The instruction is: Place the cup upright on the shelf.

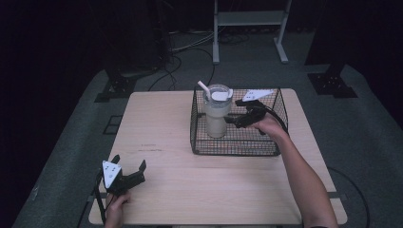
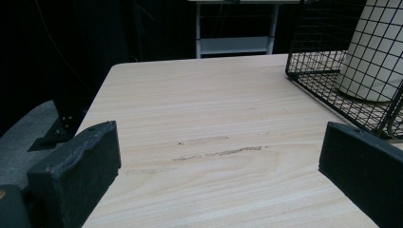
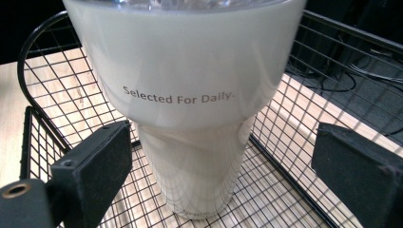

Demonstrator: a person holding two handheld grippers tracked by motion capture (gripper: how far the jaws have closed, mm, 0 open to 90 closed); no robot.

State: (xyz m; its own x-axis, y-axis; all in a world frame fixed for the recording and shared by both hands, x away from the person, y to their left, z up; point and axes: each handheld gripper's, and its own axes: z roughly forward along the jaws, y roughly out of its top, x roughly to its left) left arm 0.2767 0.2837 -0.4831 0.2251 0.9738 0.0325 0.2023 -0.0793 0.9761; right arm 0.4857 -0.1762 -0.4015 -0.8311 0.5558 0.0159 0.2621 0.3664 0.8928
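Note:
A cream tumbler (image 1: 217, 114) with a clear lid and a white straw (image 1: 204, 89) stands upright in a black wire basket (image 1: 237, 148) at the table's back right. Up close the tumbler (image 3: 190, 118) bears the words "Selected For Daily." My right gripper (image 1: 234, 118) is inside the basket, just right of the tumbler, open (image 3: 223, 161), its jaws wide on either side of the tumbler's lower body and apart from it. My left gripper (image 1: 129, 166) rests open near the table's front left corner, with bare tabletop between its jaws (image 2: 218, 161).
The wooden table (image 1: 161, 123) is bare left of the basket. The basket's corner (image 2: 304, 57) and the tumbler (image 2: 375, 52) appear at the upper right of the left gripper view. A white metal stand (image 1: 249, 19) and cables lie on the floor behind.

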